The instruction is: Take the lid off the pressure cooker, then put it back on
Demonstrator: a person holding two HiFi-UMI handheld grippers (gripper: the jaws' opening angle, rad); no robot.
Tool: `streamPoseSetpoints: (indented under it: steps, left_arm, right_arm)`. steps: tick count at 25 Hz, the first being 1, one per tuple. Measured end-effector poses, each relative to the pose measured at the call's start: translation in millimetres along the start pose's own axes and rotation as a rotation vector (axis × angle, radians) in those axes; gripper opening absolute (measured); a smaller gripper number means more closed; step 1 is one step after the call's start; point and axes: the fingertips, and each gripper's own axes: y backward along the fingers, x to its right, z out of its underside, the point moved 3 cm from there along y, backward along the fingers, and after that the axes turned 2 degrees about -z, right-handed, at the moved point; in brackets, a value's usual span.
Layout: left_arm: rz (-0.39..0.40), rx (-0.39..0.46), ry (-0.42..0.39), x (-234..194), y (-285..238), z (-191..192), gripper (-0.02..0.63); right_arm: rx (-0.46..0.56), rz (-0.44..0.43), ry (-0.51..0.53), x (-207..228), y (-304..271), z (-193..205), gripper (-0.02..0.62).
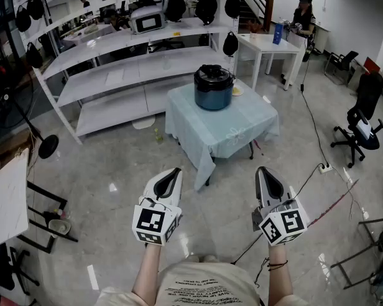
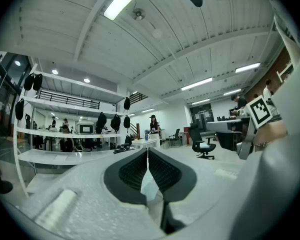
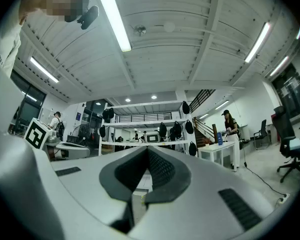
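Note:
A dark blue pressure cooker (image 1: 213, 89) with its black lid (image 1: 213, 73) on top stands on a small table under a light blue cloth (image 1: 233, 131), well ahead of me in the head view. My left gripper (image 1: 176, 170) and right gripper (image 1: 260, 170) hover side by side over the floor, far short of the table, both shut with nothing between the jaws. In the left gripper view the left gripper (image 2: 148, 150) points level across the room. The right gripper (image 3: 148, 149) in its own view tips slightly upward. The cooker is hidden in both gripper views.
White shelving (image 1: 124, 69) with a microwave (image 1: 147, 20) runs behind the table. A white desk (image 1: 268, 43) with a person (image 1: 303, 18) stands at the back right. Office chairs (image 1: 360, 129) sit to the right; a cable (image 1: 313, 123) crosses the floor. A stand (image 1: 48, 146) is at left.

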Motion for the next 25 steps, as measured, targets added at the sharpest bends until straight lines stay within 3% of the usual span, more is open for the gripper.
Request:
streamPoseSetpoints:
  steps: [5,12,15,16,18,19,21,22,25]
  left_arm:
    - [0.012,-0.009,0.001,9,-6,0,0.028]
    - [0.016,-0.004,0.009,16,-21,0,0.029]
    - [0.027,0.033,0.031,19,-26,-2,0.029]
    - [0.026,0.053,0.035,19,-27,-4,0.031]
    - [0.024,0.082,0.038,21,-31,-5,0.032]
    - [0.025,0.088,0.047,22,-33,-4,0.045]
    - [0.031,0.083,0.075,24,-39,0,0.226]
    - [0.033,0.073,0.079,25,-42,3,0.264]
    - [0.034,0.039,0.054,30,-49,11,0.281]
  right_arm:
    - [-0.006,0.008,-0.007,7,4,1,0.003]
    - [0.022,-0.069,-0.086,23,0,4,0.005]
    - [0.008,-0.063,-0.096,33,-2,10,0.012]
    - [0.000,-0.064,-0.100,36,-3,12,0.027]
    - [-0.011,-0.069,-0.113,41,-5,17,0.124]
    - [-0.015,-0.067,-0.116,44,-6,19,0.160]
    - [-0.020,-0.064,-0.116,48,-9,23,0.211]
    - [-0.020,-0.065,-0.118,49,-11,24,0.234]
    - [-0.011,-0.071,-0.138,55,-14,27,0.293]
